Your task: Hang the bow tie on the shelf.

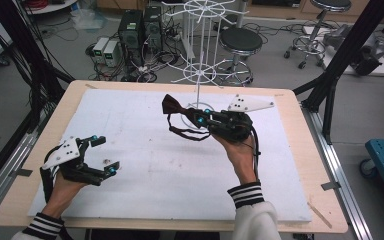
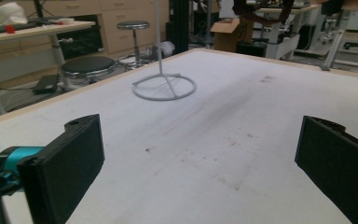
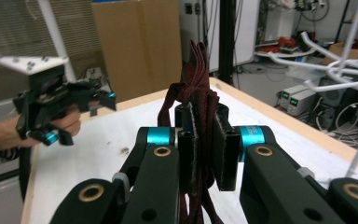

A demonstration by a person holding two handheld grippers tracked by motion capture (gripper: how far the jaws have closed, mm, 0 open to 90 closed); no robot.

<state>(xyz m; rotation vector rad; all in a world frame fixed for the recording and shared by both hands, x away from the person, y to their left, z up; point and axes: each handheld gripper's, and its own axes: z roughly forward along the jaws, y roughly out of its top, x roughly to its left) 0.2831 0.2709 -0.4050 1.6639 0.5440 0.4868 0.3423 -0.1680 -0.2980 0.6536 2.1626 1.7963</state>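
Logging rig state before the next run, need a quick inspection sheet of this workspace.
Surface: white foam-covered table, faint dark stains.
Job's things: dark red fabric strap clamped in right gripper, lifted beside white wire rack stand.
Clutter: nothing seen on the table.
Grippers: left gripper open, holding nothing, low over the table; right shut on the strap.
Cables: black cable along the right forearm.
Surroundings: black stools, computer towers, floor wiring.
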